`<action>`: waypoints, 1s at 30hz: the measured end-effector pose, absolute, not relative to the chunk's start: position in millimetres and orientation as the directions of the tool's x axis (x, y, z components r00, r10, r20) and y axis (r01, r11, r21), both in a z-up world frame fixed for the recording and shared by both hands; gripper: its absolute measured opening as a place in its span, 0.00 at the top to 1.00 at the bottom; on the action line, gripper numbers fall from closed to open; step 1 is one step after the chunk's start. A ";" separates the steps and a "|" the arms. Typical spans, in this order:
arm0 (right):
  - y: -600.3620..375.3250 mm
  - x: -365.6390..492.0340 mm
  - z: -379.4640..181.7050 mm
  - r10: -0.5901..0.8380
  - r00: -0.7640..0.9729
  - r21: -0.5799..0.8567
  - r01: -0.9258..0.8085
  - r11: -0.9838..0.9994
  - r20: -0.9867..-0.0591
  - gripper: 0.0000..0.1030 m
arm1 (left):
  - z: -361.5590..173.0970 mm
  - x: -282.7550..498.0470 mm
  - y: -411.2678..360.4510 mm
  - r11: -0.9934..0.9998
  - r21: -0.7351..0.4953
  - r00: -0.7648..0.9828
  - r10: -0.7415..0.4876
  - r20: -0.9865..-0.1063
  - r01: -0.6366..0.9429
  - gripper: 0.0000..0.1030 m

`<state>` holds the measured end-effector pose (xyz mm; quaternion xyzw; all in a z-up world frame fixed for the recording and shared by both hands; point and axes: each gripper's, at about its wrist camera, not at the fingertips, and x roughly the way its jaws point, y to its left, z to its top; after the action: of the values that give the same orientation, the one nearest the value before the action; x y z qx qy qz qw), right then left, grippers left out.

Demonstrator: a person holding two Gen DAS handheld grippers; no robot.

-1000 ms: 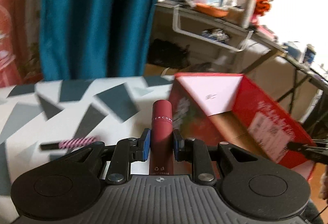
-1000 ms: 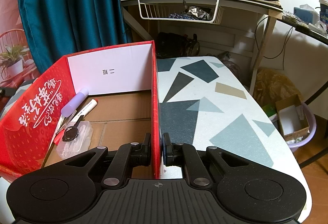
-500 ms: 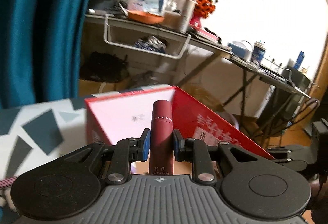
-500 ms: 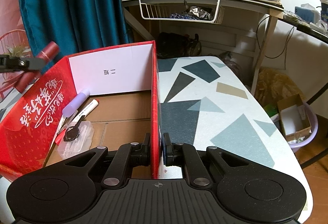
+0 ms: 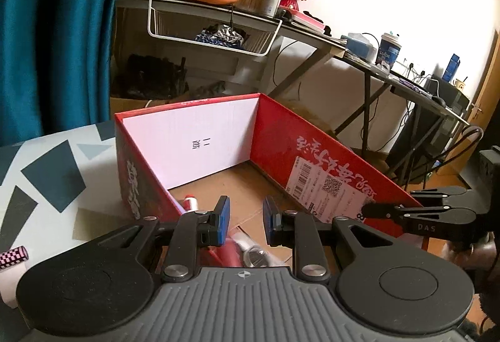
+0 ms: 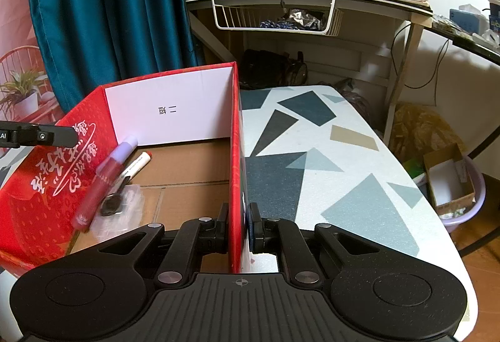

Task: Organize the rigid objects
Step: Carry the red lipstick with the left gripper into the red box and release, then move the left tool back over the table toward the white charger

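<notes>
Over the open red box (image 5: 312, 135), the left wrist view shows the left gripper (image 5: 243, 224) with its blue pads (image 5: 222, 224) spread and nothing between them. Directly below the gap, a dark red tube (image 5: 226, 251) lies inside the box near its left wall, beside a white marker (image 5: 190, 203) and a small round dark object (image 5: 257, 256). On the patterned table (image 5: 47, 167) outside the box, a pink checkered cylinder (image 5: 14, 256) waits at the frame's left edge. The right gripper (image 5: 375, 210) reaches in from the right onto the box's labelled wall.

From the right wrist view, the right gripper (image 6: 237, 228) pinches the box's near wall (image 6: 236, 185), jaws pressed tight on the cardboard and steadying it. The tube (image 6: 97, 188), blurred here, slants against the far wall above the marker (image 6: 137, 165) and a clear packet (image 6: 122, 207). The left gripper's finger (image 6: 40, 135) juts in at left above that wall.

The tube looks rigid, light and smooth-sided, likely to roll or slip; a grip across its middle would suit best. The checkered cylinder appears similarly stiff and light, and is probably best taken across its width.
</notes>
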<state>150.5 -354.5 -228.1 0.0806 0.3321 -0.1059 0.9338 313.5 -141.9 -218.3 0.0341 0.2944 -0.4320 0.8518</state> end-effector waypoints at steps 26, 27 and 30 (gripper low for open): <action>-354.0 148.7 -228.9 -0.145 0.757 0.085 0.256 0.963 -0.637 0.91 | -197.6 358.6 8.5 0.938 -0.260 0.758 -0.339 -0.557 0.229 0.00; -354.0 148.6 -228.9 -0.145 0.758 0.085 0.256 0.963 -0.637 0.91 | -200.9 360.2 10.8 0.946 -0.247 0.758 -0.316 -0.571 0.209 0.00; -353.9 148.4 -229.0 -0.145 0.757 0.085 0.256 0.963 -0.637 0.90 | -210.4 356.9 11.6 0.961 -0.203 0.762 -0.273 -0.587 0.188 0.01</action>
<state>148.4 -353.9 -229.0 0.0837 0.3314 -0.1072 0.9336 356.9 11.6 -210.4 -0.0662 0.3219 -0.1230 0.9364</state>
